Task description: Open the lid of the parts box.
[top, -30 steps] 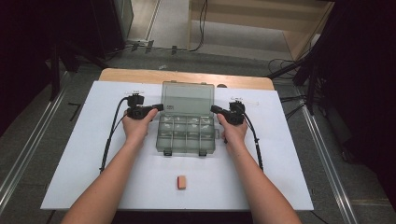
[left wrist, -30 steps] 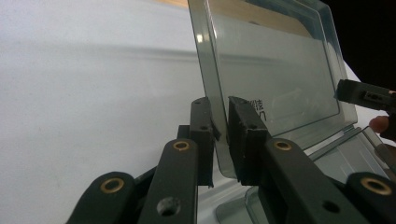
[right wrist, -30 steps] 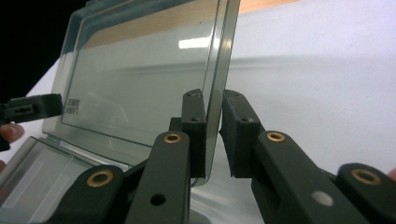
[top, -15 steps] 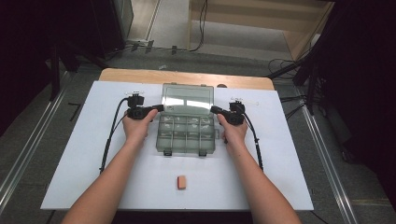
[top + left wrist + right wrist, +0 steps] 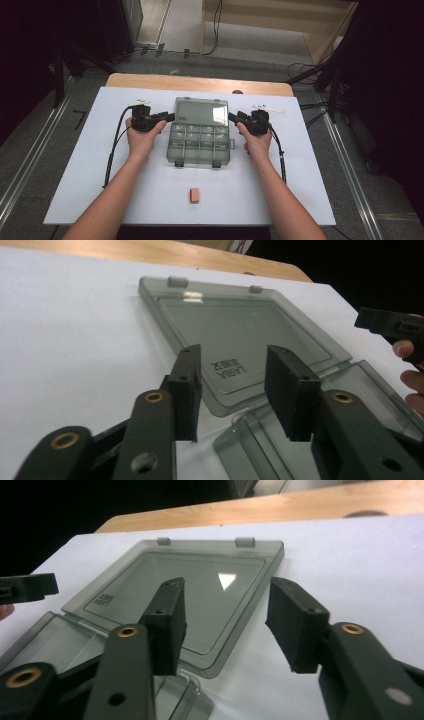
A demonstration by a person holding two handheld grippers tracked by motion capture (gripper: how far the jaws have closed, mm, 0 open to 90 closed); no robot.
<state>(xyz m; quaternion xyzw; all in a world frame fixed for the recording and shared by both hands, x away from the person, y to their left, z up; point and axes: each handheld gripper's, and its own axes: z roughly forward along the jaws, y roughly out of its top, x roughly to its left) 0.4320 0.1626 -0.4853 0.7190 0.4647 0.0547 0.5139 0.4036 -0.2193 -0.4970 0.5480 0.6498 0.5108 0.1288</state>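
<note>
A smoky clear compartment box (image 5: 200, 145) sits mid-table, its lid (image 5: 200, 111) swung back and lying flat on the white board. My left gripper (image 5: 170, 117) is at the lid's left edge and my right gripper (image 5: 232, 117) at its right edge. Both have just been opening their jaws. In the left gripper view the left gripper (image 5: 232, 360) stands open over the lid's near corner (image 5: 240, 325), pads off it. The right gripper view shows the right gripper (image 5: 227, 592) open over the lid's (image 5: 200, 565) other near corner. Across the lid, each view catches the opposite gripper's tip (image 5: 385, 325) (image 5: 27, 587).
A small orange-pink block (image 5: 194, 195) lies on the white board (image 5: 100, 175) in front of the box. A wooden tabletop edge (image 5: 200, 83) runs behind the board. Cables trail from both grippers along the forearms. Dark floor and rails surround the table.
The lid has dropped from a raised tilt to lying flat, and both grippers' jaws have come apart off it. Hands have stayed in place.
</note>
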